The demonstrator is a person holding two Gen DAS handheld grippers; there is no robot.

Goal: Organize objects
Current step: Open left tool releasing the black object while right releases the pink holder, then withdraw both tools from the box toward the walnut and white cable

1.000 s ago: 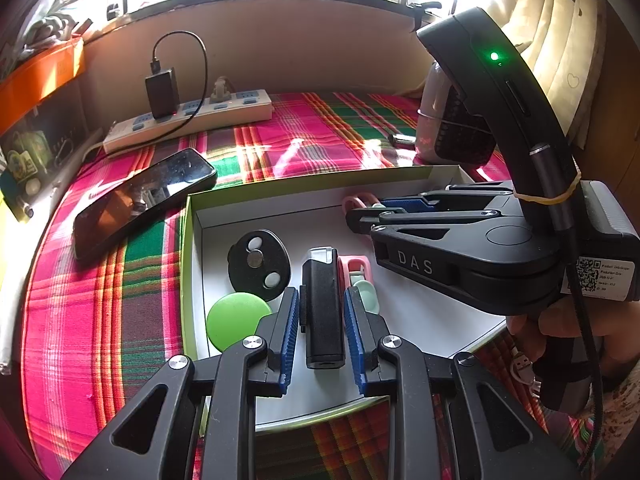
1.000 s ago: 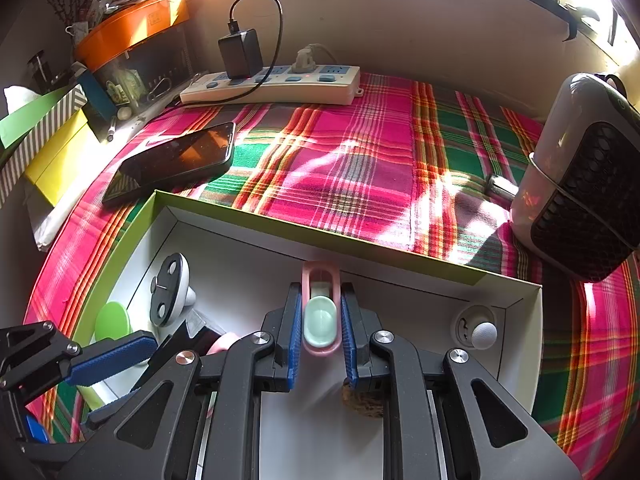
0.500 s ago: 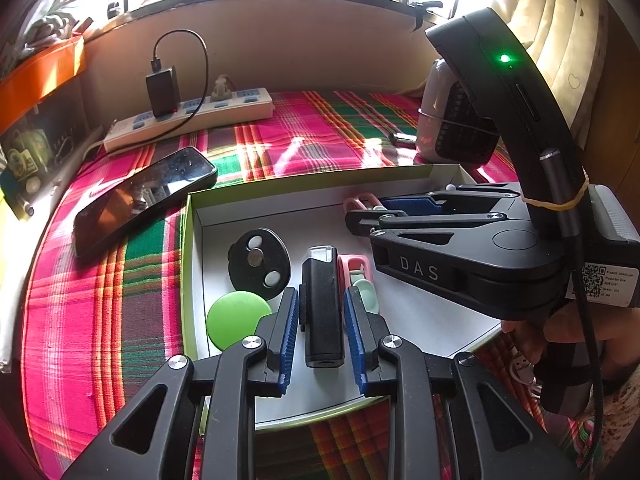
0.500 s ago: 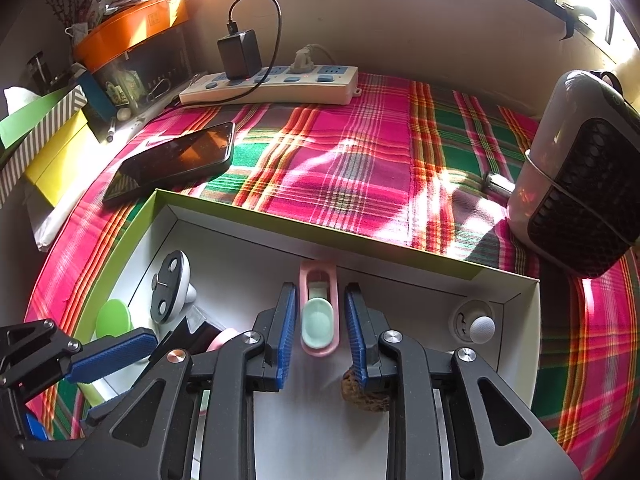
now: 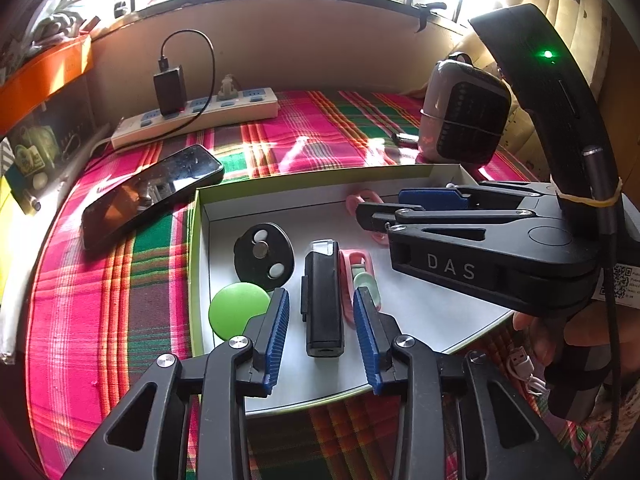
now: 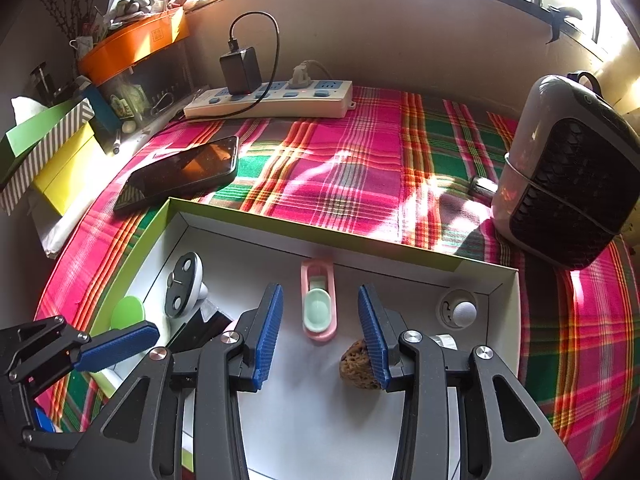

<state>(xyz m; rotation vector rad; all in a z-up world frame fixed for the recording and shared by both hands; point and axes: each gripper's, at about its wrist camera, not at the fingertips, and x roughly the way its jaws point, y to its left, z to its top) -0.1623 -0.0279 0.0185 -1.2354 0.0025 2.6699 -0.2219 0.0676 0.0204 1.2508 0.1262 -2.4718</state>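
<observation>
A shallow white box (image 6: 400, 256) with a green outer rim sits on a pink, green and red plaid cloth (image 6: 340, 168), and both grippers hang over it.

The left gripper (image 5: 322, 334) is released, its blue pads spread wide on either side of a black rectangular device (image 5: 323, 300) that lies flat on the box floor, with a gap between it and each pad. Just left of that device lie a green disc (image 5: 236, 314) and, farther back, a black round piece (image 5: 264, 256) with three pale spots. Touching the device's right side is a pink clip (image 5: 356, 268) with a mint insert.

The right gripper (image 6: 320, 332) is also released, its pads well apart. Ahead of them, resting on the box floor near the far wall, lies a second pink clip (image 6: 319, 304) with a mint insert; neither pad touches it. A brown sponge-like lump (image 6: 356, 366) sits beside the right pad. In the far right corner of the box is a white round piece (image 6: 458, 310) with a small ball on it.

Outside the box, a dark phone (image 6: 180, 172) lies on the cloth to the left, a white power strip (image 6: 272, 100) with a black charger (image 6: 240, 70) runs along the back wall, and a small grey heater (image 6: 568, 168) stands at the right.
</observation>
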